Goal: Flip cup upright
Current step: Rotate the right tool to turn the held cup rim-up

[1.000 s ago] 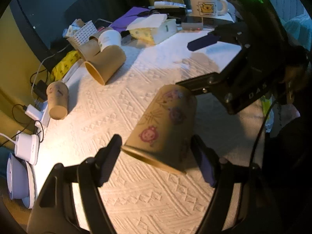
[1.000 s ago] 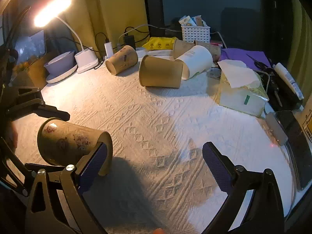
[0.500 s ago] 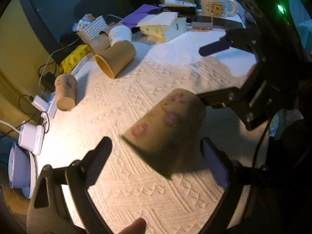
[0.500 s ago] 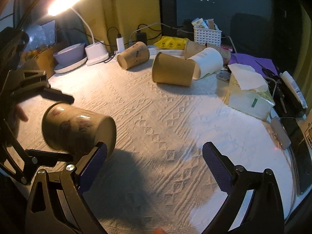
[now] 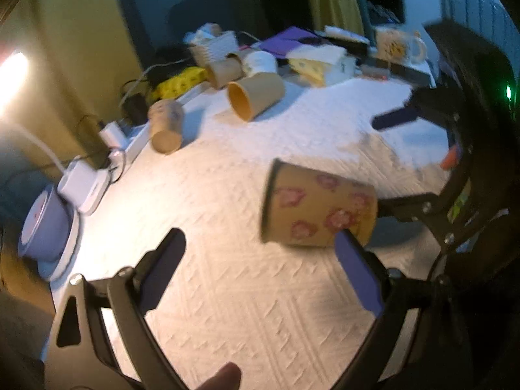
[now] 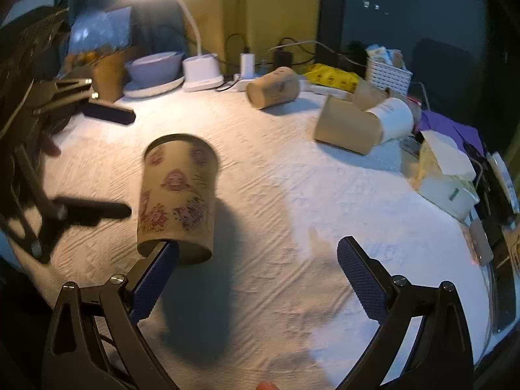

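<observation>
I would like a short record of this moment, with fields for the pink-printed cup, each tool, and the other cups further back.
target: pink-printed cup, blurred, over the white cloth; upright or not cannot be told
left tool: open, grips nothing
right tool: open; its left finger is at the cup's lower edge, contact unclear
other cups: brown cup, white cup, far patterned cup, all lying on their sides
light: desk lamp, switched on
</observation>
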Available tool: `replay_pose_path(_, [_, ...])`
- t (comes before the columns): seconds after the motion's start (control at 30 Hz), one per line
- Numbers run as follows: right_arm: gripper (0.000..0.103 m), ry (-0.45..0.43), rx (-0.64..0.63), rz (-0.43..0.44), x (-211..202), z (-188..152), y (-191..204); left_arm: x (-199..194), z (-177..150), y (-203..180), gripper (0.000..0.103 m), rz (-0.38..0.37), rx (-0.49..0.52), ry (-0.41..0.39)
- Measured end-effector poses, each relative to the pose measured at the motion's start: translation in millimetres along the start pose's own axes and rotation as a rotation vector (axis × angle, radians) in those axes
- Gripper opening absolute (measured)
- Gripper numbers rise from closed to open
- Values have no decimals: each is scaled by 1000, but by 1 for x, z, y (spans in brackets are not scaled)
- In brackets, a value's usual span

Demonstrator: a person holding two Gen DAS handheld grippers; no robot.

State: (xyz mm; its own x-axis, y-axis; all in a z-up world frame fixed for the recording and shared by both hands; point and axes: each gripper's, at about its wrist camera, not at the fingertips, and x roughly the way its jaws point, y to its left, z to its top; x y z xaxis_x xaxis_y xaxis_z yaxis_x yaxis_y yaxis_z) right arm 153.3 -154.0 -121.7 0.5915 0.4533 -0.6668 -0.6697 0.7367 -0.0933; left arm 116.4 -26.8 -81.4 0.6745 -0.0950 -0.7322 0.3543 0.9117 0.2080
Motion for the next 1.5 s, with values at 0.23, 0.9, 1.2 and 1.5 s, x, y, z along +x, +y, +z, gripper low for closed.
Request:
replay_pose_path(0.23, [100, 58, -35, -22, -11, 1, 14, -21, -28, 43, 94, -24, -195, -104])
replay_pose_path(0.9, [100, 339, -99, 160, 48, 76, 60, -41, -73, 89, 94, -101, -456, -264])
replay_pose_path(1.2, [73, 442, -98, 146, 82, 77, 57, -23, -73, 93, 94, -138, -472, -216])
replay_pose_path(1.5, [66, 364, -49, 200, 74, 76, 44, -13, -64, 87, 94, -122, -485, -185])
